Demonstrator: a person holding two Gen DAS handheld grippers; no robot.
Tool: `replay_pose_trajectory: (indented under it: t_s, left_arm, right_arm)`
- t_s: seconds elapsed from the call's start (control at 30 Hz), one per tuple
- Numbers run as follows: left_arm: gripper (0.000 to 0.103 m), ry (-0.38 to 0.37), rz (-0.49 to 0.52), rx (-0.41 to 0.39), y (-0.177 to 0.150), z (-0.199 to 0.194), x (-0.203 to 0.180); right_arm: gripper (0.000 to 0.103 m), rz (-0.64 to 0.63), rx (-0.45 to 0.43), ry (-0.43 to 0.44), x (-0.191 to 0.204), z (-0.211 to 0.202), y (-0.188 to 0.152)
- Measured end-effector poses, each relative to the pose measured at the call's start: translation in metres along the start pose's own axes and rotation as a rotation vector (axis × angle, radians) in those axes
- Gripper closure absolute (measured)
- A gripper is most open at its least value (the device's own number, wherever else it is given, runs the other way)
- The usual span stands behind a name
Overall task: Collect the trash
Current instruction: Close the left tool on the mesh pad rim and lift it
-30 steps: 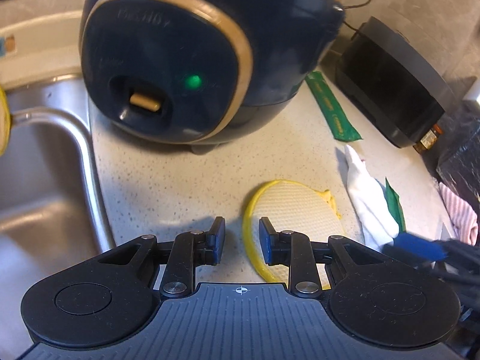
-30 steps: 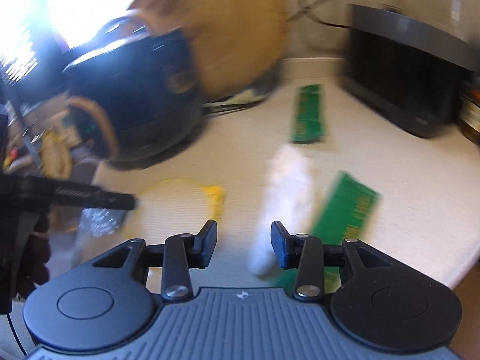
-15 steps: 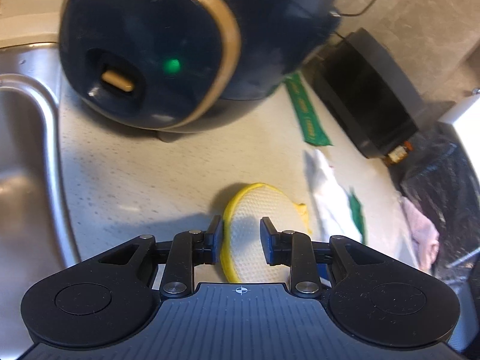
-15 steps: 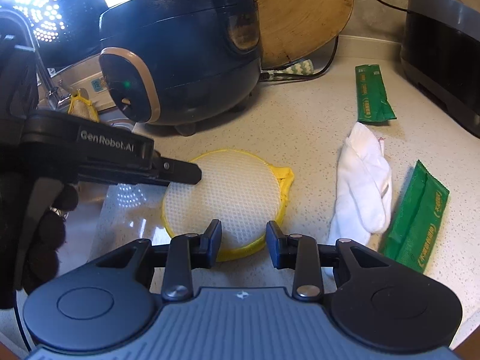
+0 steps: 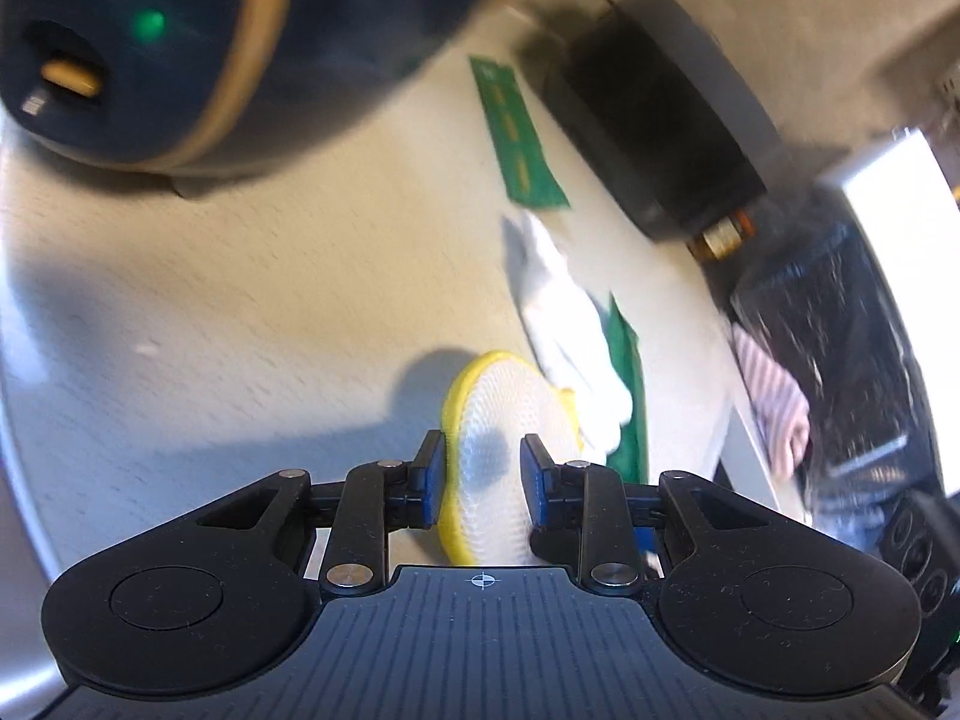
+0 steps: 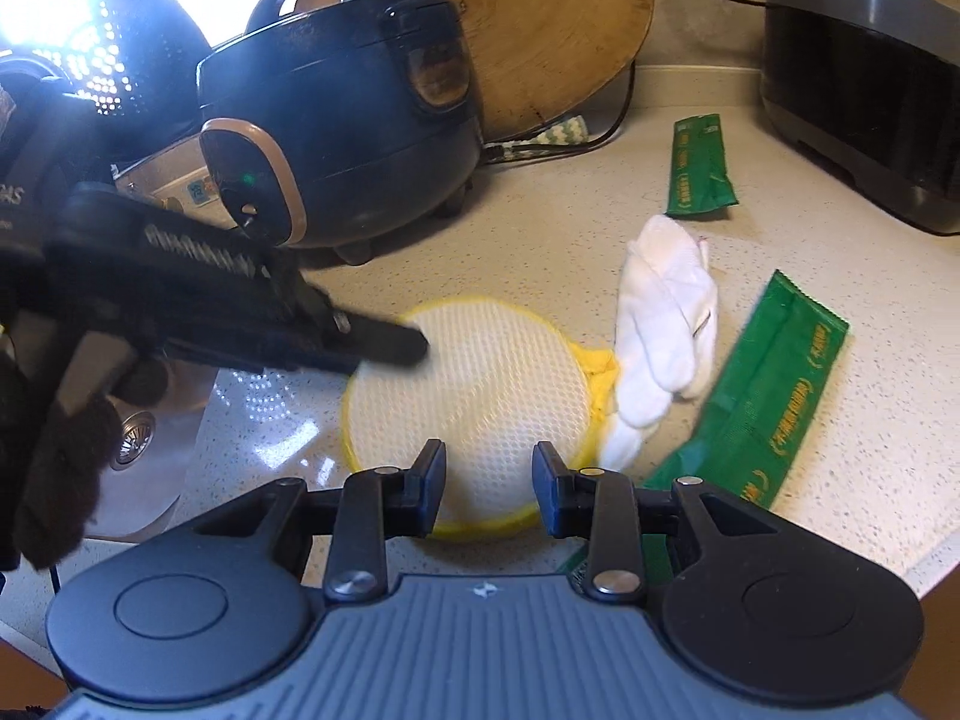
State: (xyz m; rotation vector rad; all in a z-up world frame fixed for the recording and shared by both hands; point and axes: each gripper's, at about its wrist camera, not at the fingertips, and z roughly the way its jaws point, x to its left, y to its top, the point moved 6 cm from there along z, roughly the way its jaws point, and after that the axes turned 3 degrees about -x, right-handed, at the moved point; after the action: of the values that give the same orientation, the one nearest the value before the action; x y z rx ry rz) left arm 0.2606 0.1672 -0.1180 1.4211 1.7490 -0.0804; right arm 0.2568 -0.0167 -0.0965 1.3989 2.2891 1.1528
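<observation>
A round white mesh pad with a yellow rim [image 6: 474, 384] lies on the speckled counter [image 6: 540, 240]. My left gripper [image 5: 483, 462] is open with its fingers on either side of the pad [image 5: 504, 450]; it also shows in the right wrist view [image 6: 384, 345], reaching over the pad's left edge. My right gripper [image 6: 489, 480] is open and empty just before the pad's near edge. A crumpled white tissue [image 6: 666, 324] touches the pad's right side. Two green wrappers lie on the counter, one near [image 6: 762, 396] and one far [image 6: 699, 165].
A dark blue rice cooker [image 6: 342, 120] stands behind the pad, with a wooden board [image 6: 540, 18] leaning behind it. A black appliance [image 6: 870, 78] sits at the back right. The steel sink [image 6: 144, 420] is to the left. A black trash bag [image 5: 840, 348] hangs past the counter's right edge.
My left gripper has moved right and forward over the pad, so the pad now lies between its fingers. My right gripper has drawn nearer to the pad's near edge.
</observation>
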Motion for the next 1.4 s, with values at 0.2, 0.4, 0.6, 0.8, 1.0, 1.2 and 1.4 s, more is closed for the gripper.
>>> replay_pose_trajectory:
  t_s: [0.2, 0.4, 0.6, 0.8, 1.0, 1.2, 1.4]
  left_arm:
    - [0.082, 0.063, 0.113, 0.019, -0.011, 0.014, -0.021]
    - [0.081, 0.153, 0.222, 0.002, -0.019, 0.012, -0.032]
    - [0.081, 0.138, 0.221, -0.010, -0.020, 0.007, -0.031]
    - [0.083, 0.034, 0.110, 0.013, -0.019, 0.014, -0.024]
    - [0.083, -0.174, -0.034, 0.017, -0.010, 0.006, -0.024]
    - [0.083, -0.150, 0.001, 0.023, -0.010, 0.009, -0.032]
    - [0.083, -0.096, 0.040, 0.011, -0.011, 0.013, -0.041]
  right_arm:
    - [0.070, -0.003, -0.007, 0.001, 0.002, -0.001, -0.002]
    - [0.070, 0.016, -0.014, -0.005, -0.001, -0.010, 0.001]
    - [0.050, 0.116, -0.103, -0.079, -0.031, -0.046, 0.007]
    - [0.054, 0.263, -0.006, -0.016, -0.052, -0.027, -0.014]
    - [0.054, 0.240, -0.015, -0.015, -0.049, -0.024, -0.017]
    - [0.054, 0.249, -0.012, 0.001, -0.051, -0.024, -0.016]
    - [0.054, 0.259, -0.016, -0.004, -0.053, -0.024, -0.016]
